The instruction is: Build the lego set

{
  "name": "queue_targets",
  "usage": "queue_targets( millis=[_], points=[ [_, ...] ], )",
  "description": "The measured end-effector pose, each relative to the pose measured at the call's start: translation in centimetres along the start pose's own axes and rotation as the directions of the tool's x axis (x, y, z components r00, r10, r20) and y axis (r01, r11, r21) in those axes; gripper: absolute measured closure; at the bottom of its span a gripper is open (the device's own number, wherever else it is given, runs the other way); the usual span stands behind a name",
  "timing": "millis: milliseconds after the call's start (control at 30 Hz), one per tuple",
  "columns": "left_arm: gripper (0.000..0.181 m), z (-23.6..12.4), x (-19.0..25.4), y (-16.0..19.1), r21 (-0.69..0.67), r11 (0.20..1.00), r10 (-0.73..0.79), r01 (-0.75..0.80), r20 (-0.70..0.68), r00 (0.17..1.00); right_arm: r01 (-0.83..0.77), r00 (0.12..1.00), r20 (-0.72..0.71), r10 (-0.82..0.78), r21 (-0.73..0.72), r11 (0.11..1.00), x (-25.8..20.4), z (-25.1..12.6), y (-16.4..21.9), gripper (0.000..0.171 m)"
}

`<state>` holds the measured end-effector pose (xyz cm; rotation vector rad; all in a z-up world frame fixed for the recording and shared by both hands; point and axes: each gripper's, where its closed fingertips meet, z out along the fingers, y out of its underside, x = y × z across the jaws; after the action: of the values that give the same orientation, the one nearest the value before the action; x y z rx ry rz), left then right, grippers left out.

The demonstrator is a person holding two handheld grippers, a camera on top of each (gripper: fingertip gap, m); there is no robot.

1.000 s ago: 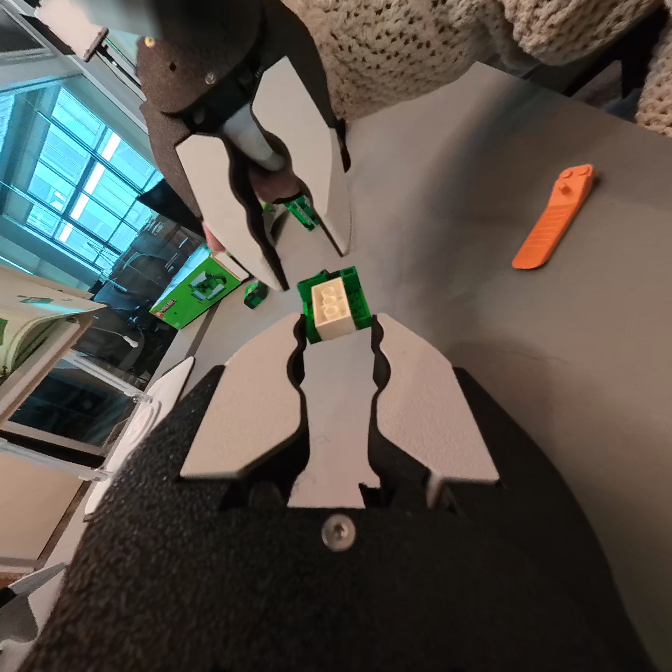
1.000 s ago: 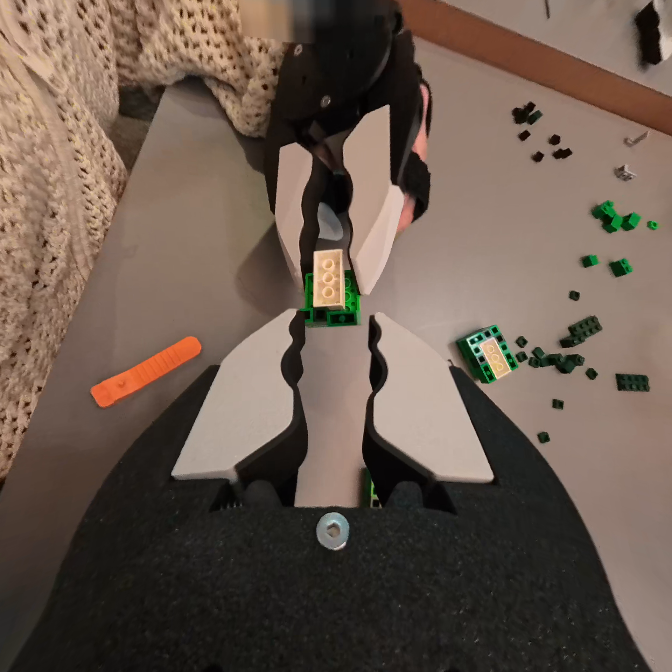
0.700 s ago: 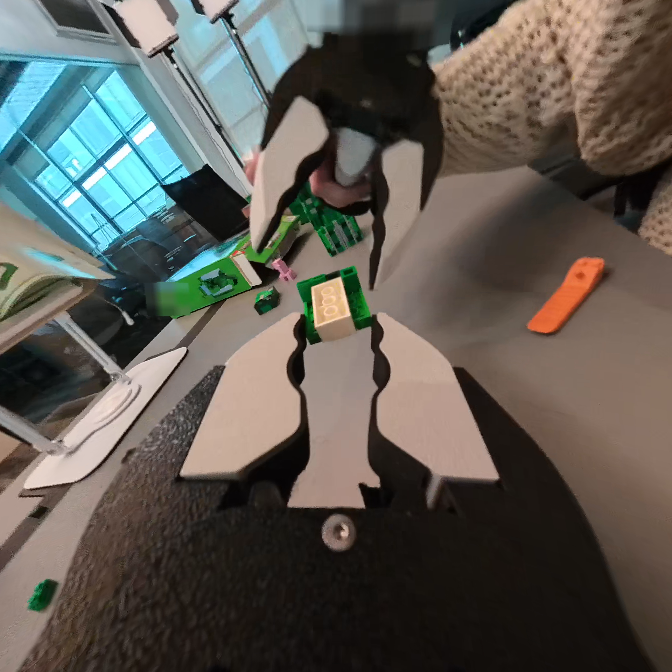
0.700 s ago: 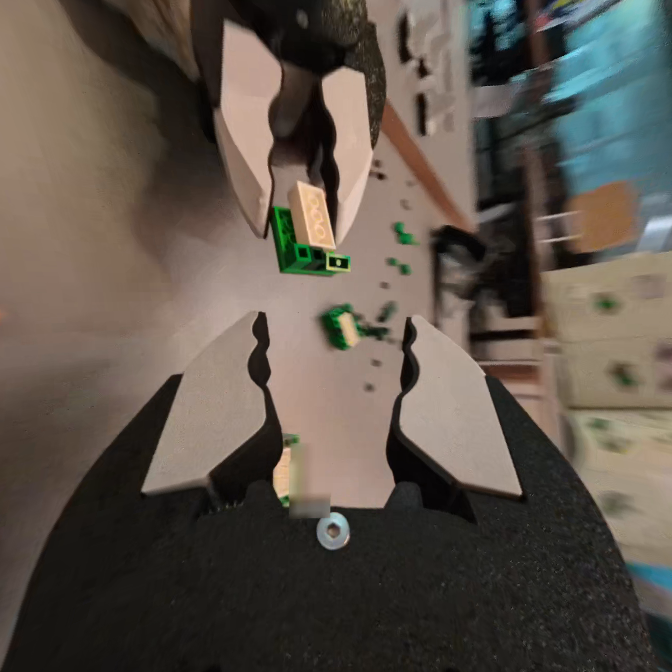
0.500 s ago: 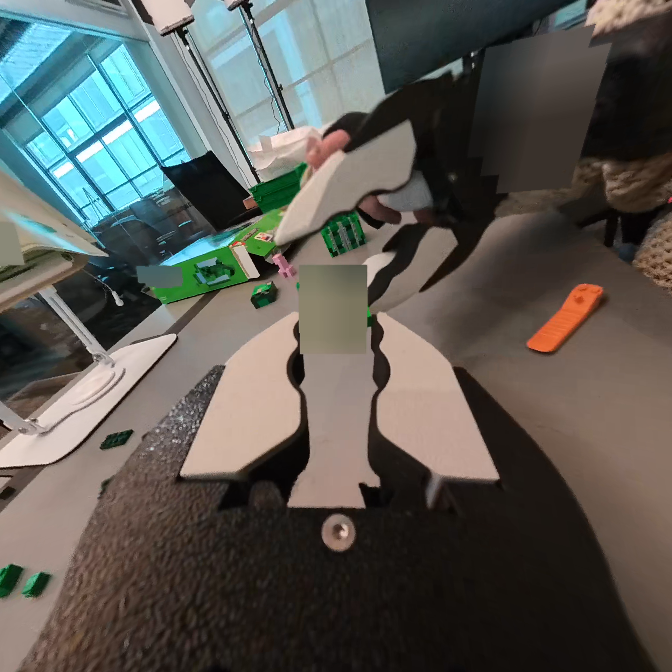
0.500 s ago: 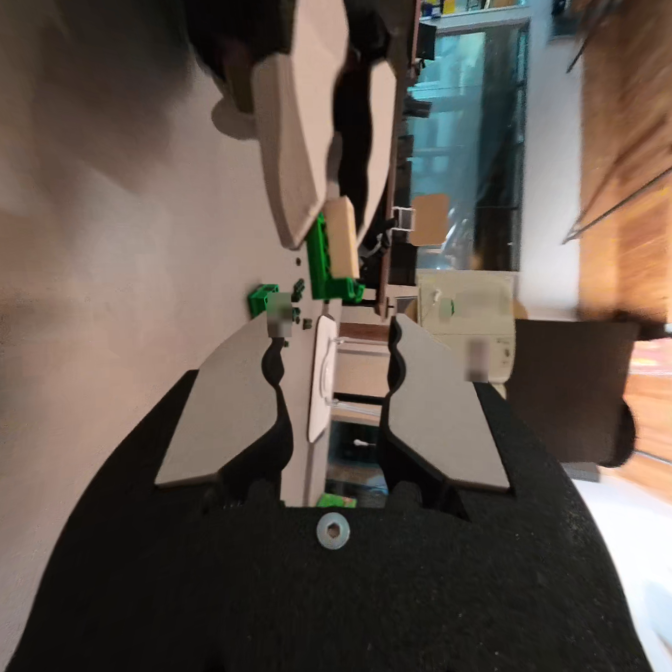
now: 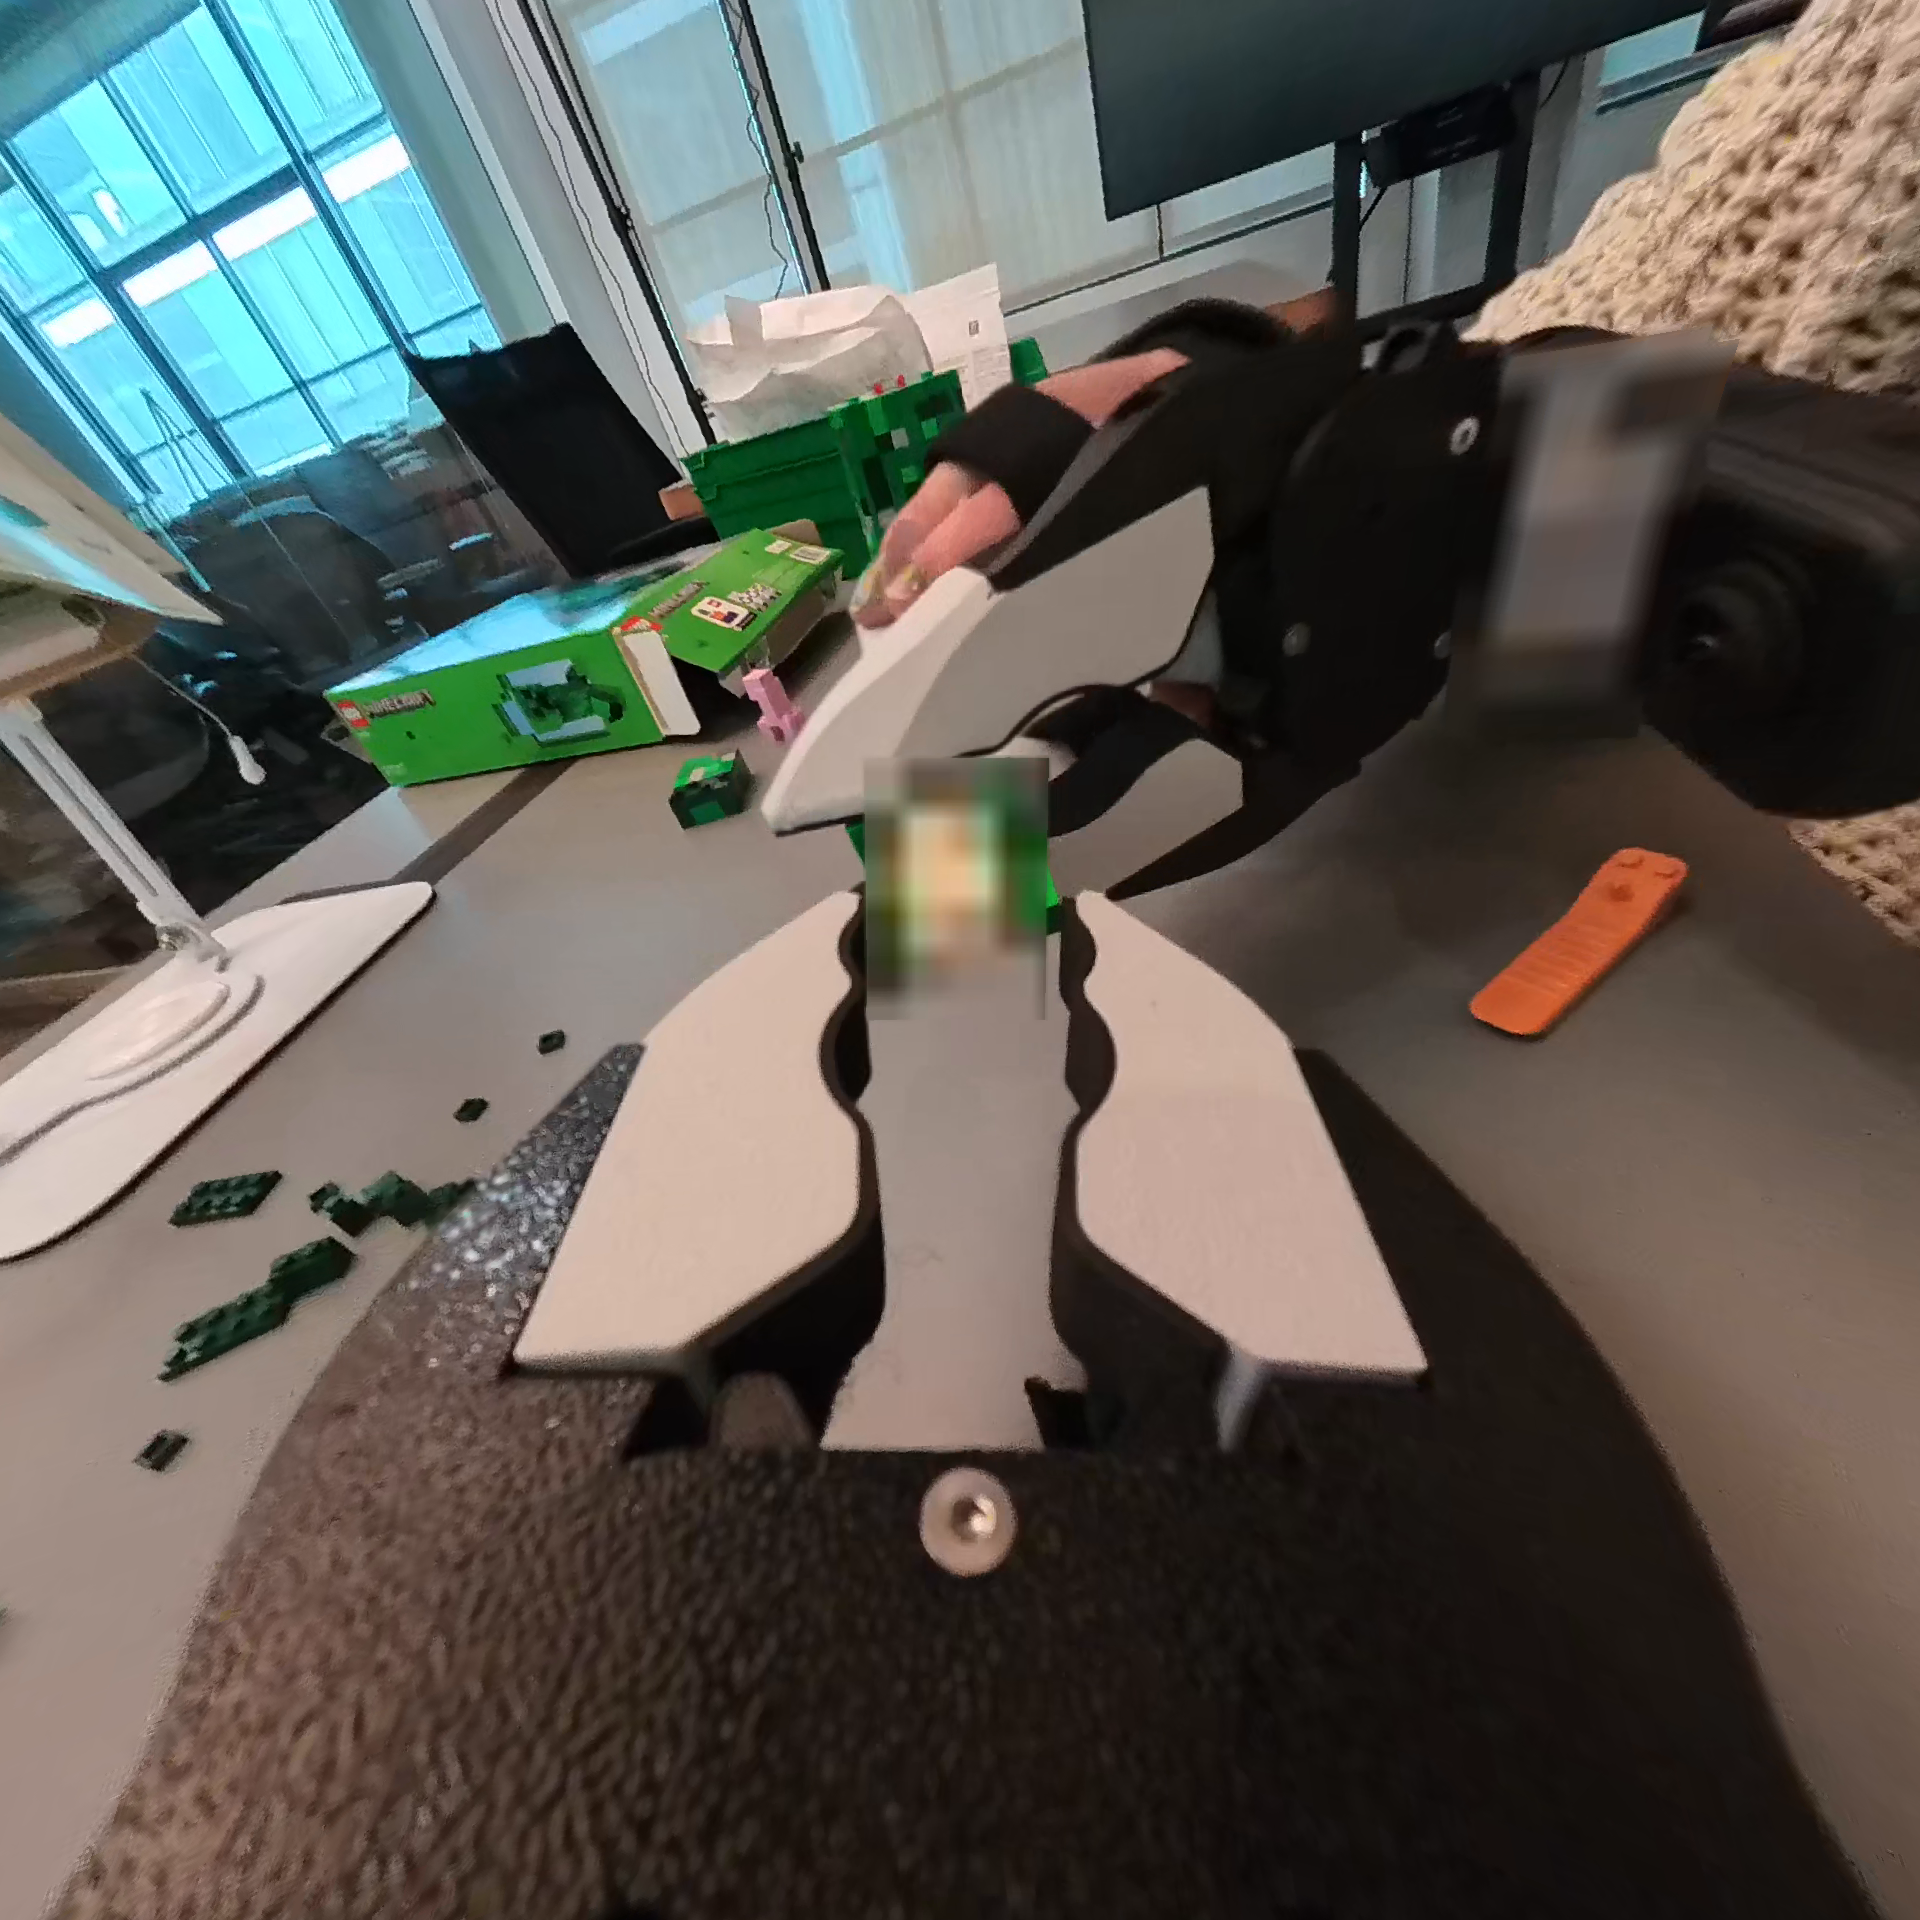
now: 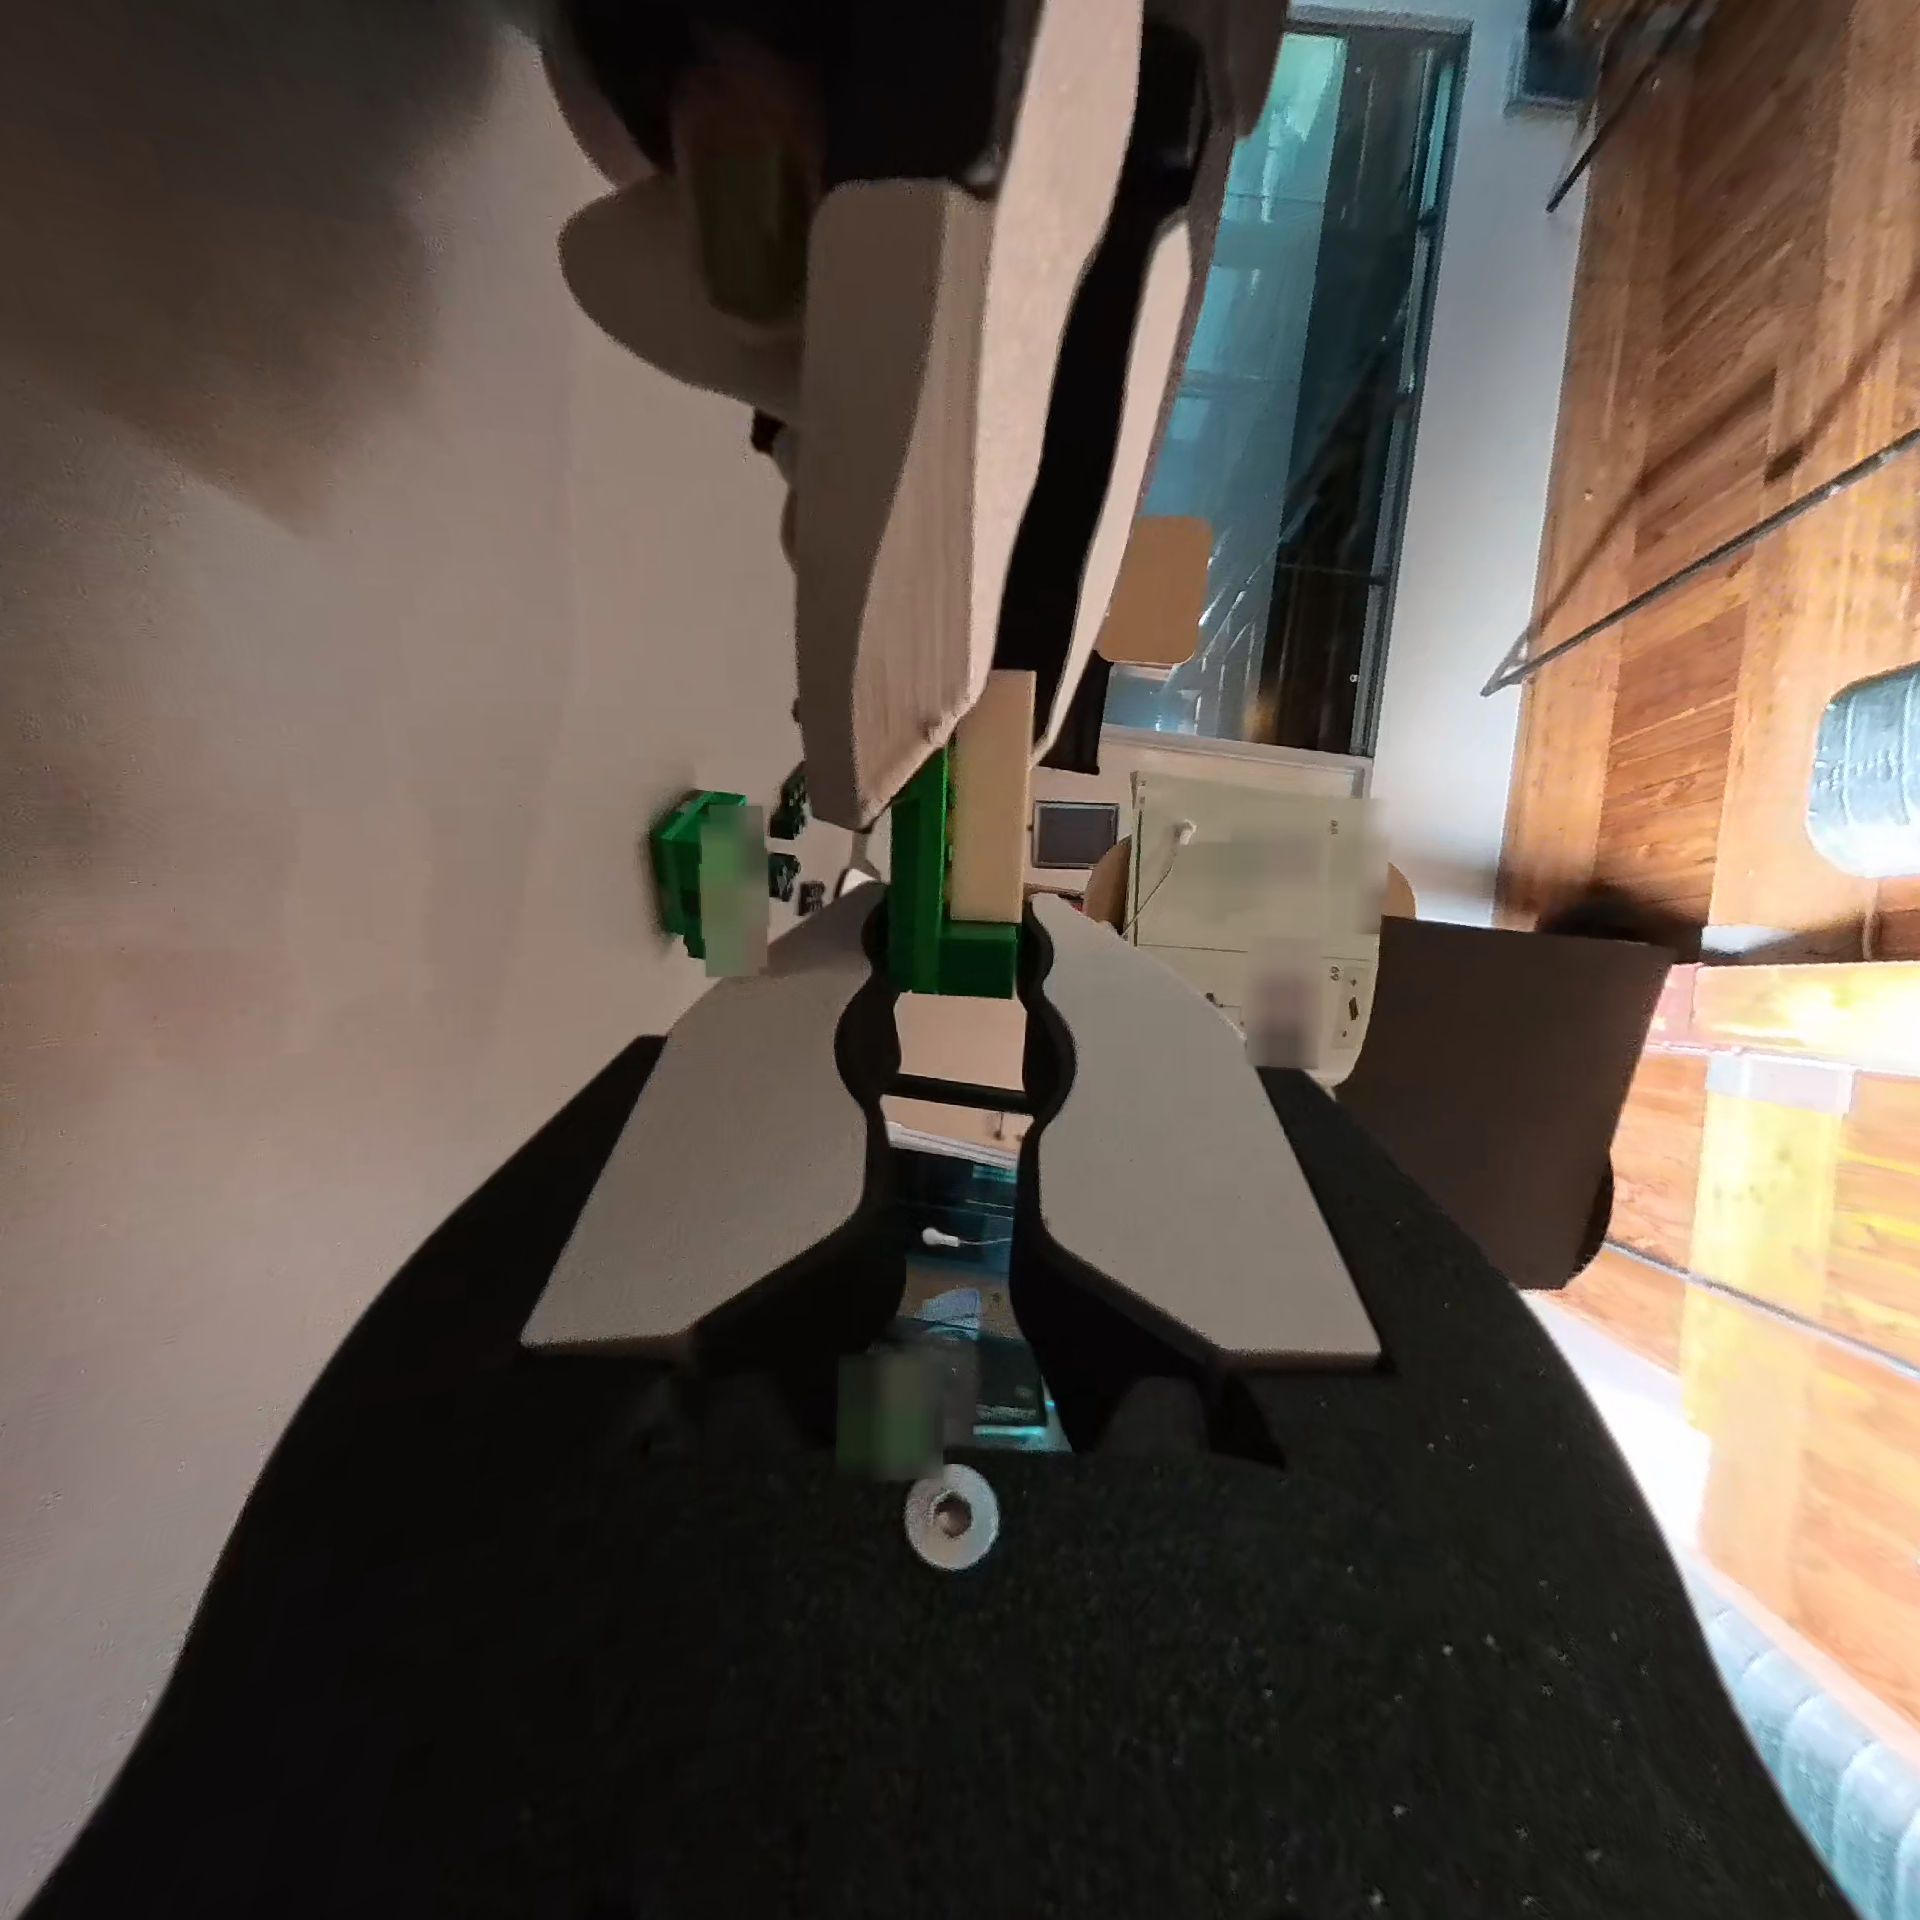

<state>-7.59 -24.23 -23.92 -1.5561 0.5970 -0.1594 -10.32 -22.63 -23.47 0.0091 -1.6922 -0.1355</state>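
**Green-and-cream block pinched from two sides, clear of the desk**

Left tongs (image 7: 961,914) clenched on the small lego assembly (image 8: 961,883), a green L-shaped base with a cream brick on it, held up off the desk (image 7: 1558,1143) at twelve o'clock of the left wrist view (a mosaic patch hides most of it there). Right tongs (image 8: 956,925) closed in on the green foot of the same assembly from the opposite side, tips touching it at both flanks. Probably a squeeze to seat the cream brick, or a hand-over; cannot tell which. Turned on edge in the right wrist view, likely to give the second tongs a flat face. Orange brick separator (image 7: 1579,940) lying unused at three o'clock, loose dark green pieces (image 7: 260,1309) at eight o'clock, green set box (image 7: 509,696) at eleven o'clock.
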Motion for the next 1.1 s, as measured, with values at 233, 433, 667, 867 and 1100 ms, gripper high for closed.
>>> queue_targets(
  millis=[233, 433, 667, 867, 1100],
  points=[
    [0.147, 0.2, 0.2, 0.5, -0.034, 0.999, 0.011, -0.012, -0.012, 1.0, 0.089, 0.996, -0.021, -0.088, 0.037, 0.995, -0.3, -0.1, 0.0, 0.154],
    [0.147, 0.5, 0.7, 0.7, -0.051, 0.998, 0.041, -0.042, -0.03, 0.999, 0.155, 0.987, -0.063, -0.151, 0.07, 0.985, -0.5, -0.5, 0.0, 0.154],
    [0.147, 0.5, 0.4, 1.0, -0.063, 0.997, 0.044, -0.045, -0.012, 0.999, -0.108, 0.993, -0.031, 0.111, 0.08, 0.991, -0.8, -0.3, 0.4, 0.15],
    [0.147, 0.4, 0.2, 1.2, -0.076, 0.996, 0.047, -0.047, -0.006, 0.999, -0.118, 0.993, -0.016, 0.12, 0.09, 0.989, -0.8, -0.4, 0.9, 0.135],
    [0.147, 0.5, 0.4, 1.5, -0.098, 0.993, 0.06, -0.061, -0.014, 0.998, 0.009, 1.0, -0.027, -0.006, 0.135, 0.991, -1.5, -0.4, 0.2, 0.154]
  ],
)
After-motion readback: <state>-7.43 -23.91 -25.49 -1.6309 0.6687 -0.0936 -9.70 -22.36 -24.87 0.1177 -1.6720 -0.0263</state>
